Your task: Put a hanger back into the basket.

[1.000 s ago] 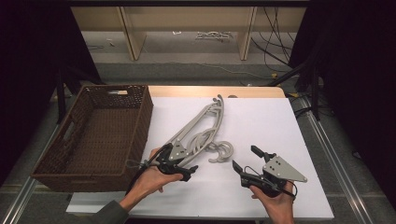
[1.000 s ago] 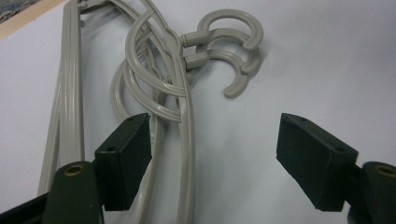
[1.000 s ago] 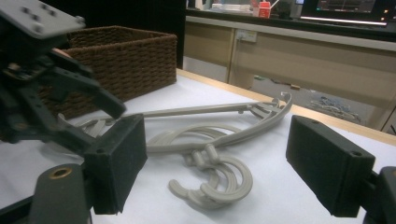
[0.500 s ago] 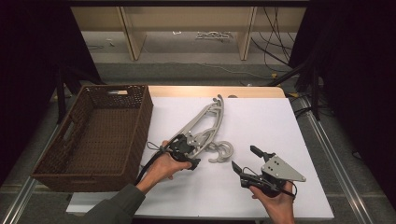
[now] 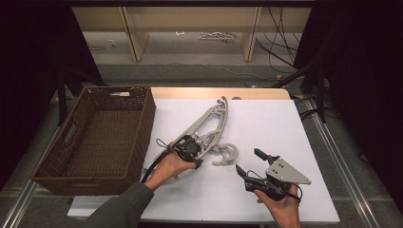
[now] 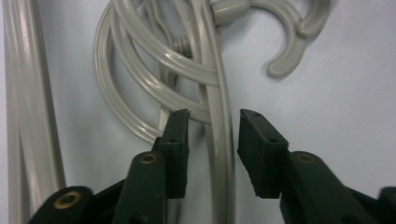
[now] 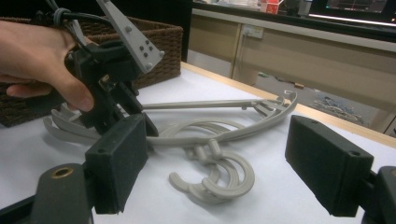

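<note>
The left claw (image 5: 192, 148) sits low over the grey hangers (image 5: 209, 128) that lie on the white table (image 5: 266, 118), its jaws parted to a narrow gap. In the left gripper view, one thin bar of a hanger (image 6: 219, 140) runs straight up between the two jaws, nearer the left jaw, with clear space on the other side; neither pad presses it. Just ahead of the jaw tips the curved bars cross one another, and beyond them to the right lies a hook (image 6: 285, 56). How many hangers are stacked is hard to tell, since their bars overlap; the lower ends of the bars are cut off behind the jaws, and a straight bar at the left edge runs out of the picture.

From above, the left hand (image 5: 168, 166) and the claw's body cover the near end of the hangers, so the contact point is hidden there.

The right claw (image 5: 247, 162) is held just above the table, spread wide and empty, well to the right of the hangers' hooks (image 5: 225, 154). In the right gripper view the two hooks (image 7: 219, 179) lie ahead between its jaws, and the left claw (image 7: 121, 107) stands farther off at the left, its jaw tips hidden behind the right claw's own near jaw. A brown wicker basket (image 5: 95, 133) stands to the left of the left claw, apart from the hangers.
</note>
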{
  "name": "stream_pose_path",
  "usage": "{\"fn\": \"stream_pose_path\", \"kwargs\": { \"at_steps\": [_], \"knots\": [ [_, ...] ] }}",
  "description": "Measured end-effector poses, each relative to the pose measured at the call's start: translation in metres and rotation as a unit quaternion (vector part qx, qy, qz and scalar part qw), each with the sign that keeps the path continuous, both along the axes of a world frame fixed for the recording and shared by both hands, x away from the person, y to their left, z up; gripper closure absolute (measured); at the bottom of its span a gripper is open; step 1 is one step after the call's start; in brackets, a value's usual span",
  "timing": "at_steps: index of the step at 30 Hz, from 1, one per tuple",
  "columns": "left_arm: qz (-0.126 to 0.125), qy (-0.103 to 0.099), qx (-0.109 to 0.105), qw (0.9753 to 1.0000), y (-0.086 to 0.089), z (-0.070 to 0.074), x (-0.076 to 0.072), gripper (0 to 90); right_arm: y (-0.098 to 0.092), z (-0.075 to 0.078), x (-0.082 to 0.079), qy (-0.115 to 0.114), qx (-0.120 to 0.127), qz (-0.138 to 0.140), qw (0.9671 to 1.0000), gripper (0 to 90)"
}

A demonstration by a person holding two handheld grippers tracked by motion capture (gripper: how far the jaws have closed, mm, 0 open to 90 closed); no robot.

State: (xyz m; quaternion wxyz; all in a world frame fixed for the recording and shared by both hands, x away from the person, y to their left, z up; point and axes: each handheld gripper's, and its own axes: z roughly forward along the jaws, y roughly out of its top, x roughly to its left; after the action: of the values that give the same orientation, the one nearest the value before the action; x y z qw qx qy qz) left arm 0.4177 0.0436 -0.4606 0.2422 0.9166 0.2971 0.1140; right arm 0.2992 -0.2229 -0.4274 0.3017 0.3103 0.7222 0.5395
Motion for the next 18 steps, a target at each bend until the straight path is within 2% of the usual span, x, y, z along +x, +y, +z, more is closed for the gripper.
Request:
{"fn": "stream_pose_path", "kwargs": {
  "at_steps": [1,2,3,4,5,6,8,10,13,15,17,18],
  "knots": [
    [0.003,0.003,0.003,1.0,0.001,0.0,0.001,65.5,0.0,0.0,0.0,0.0,0.0,0.0,1.0,22.0],
    [-0.005,0.019,0.012,0.9997,0.004,0.001,0.004,68.8,0.001,-0.001,0.0,-0.004,0.002,0.001,1.0,22.3],
    [0.0,0.029,0.0,0.9996,0.003,-0.001,0.003,71.3,0.001,-0.001,0.0,-0.002,0.002,0.002,1.0,22.3],
    [-0.013,0.038,0.007,0.9992,0.005,-0.001,0.004,74.3,0.002,-0.001,-0.002,0.008,0.005,0.004,1.0,22.4],
    [-0.014,0.04,0.004,0.9991,0.005,-0.002,0.004,77.0,0.002,-0.001,-0.002,0.008,0.004,0.003,1.0,22.4],
    [-0.004,0.036,-0.006,0.9993,0.005,-0.003,0.004,77.6,0.001,-0.001,0.0,-0.002,0.0,0.003,1.0,22.4],
    [-0.003,0.041,-0.014,0.9991,0.008,-0.002,0.007,78.7,0.002,-0.001,0.0,-0.005,0.003,0.008,1.0,22.5],
    [0.007,0.049,-0.032,0.9983,0.009,-0.001,0.007,79.1,0.002,-0.001,0.0,-0.001,-0.001,0.007,1.0,22.5],
    [0.021,0.07,-0.056,0.9958,0.016,0.0,0.01,79.8,0.002,-0.001,0.0,0.0,-0.004,0.007,1.0,22.5],
    [0.023,0.075,-0.067,0.9947,0.02,0.004,0.011,80.0,0.002,-0.001,0.0,-0.001,-0.003,0.009,1.0,22.5],
    [0.029,0.081,-0.09,0.9922,0.025,0.01,0.011,79.9,0.002,-0.001,0.0,-0.002,-0.002,0.009,1.0,22.5],
    [0.029,0.081,-0.09,0.9922,0.025,0.01,0.011,80.7,0.002,-0.001,0.0,-0.002,-0.002,0.009,1.0,22.5]
  ]
}}
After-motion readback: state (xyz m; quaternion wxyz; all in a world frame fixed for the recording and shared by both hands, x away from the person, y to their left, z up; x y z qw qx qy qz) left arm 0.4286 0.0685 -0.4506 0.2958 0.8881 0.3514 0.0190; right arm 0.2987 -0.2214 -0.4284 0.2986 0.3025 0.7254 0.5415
